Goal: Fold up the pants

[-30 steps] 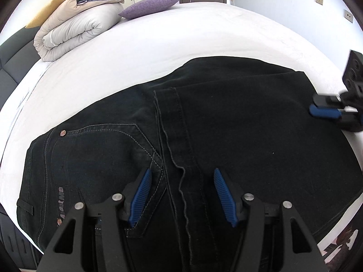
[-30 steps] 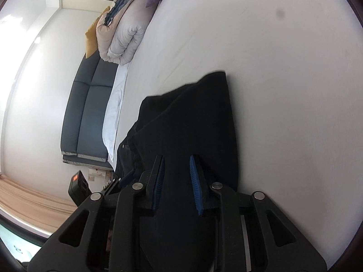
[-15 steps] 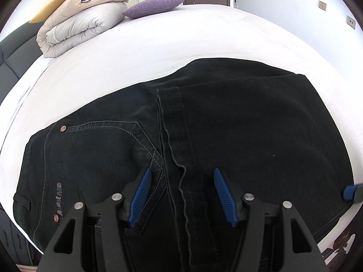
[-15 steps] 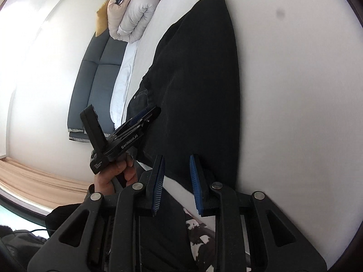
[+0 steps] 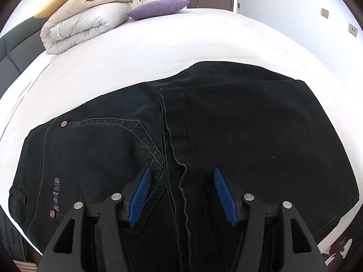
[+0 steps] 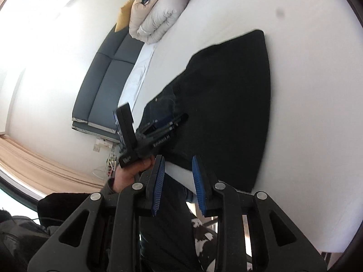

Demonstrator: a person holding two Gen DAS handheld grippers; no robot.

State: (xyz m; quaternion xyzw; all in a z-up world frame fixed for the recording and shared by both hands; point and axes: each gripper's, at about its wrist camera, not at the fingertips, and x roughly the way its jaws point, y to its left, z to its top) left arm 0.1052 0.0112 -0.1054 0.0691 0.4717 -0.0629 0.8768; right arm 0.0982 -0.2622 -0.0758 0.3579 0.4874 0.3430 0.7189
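Observation:
Black jeans (image 5: 226, 136) lie folded flat on a white bed (image 5: 181, 45), waistband and pocket at the left. My left gripper (image 5: 181, 192) is open and empty, hovering just above the jeans near the middle seam. In the right wrist view the jeans (image 6: 226, 102) lie on the bed, and the left gripper (image 6: 158, 127) shows over their near edge. My right gripper (image 6: 178, 181) is open and empty, held off the bed's near edge, apart from the jeans.
A rolled duvet (image 5: 84, 27) and a purple pillow (image 5: 158, 9) lie at the far end of the bed. A dark grey headboard (image 6: 106, 86) stands at the left. The person's body (image 6: 158, 226) is below the right gripper.
My right gripper has let go of the jeans, pulled back off the bed's edge and opened wider. It has left the left wrist view. The left gripper has barely moved.

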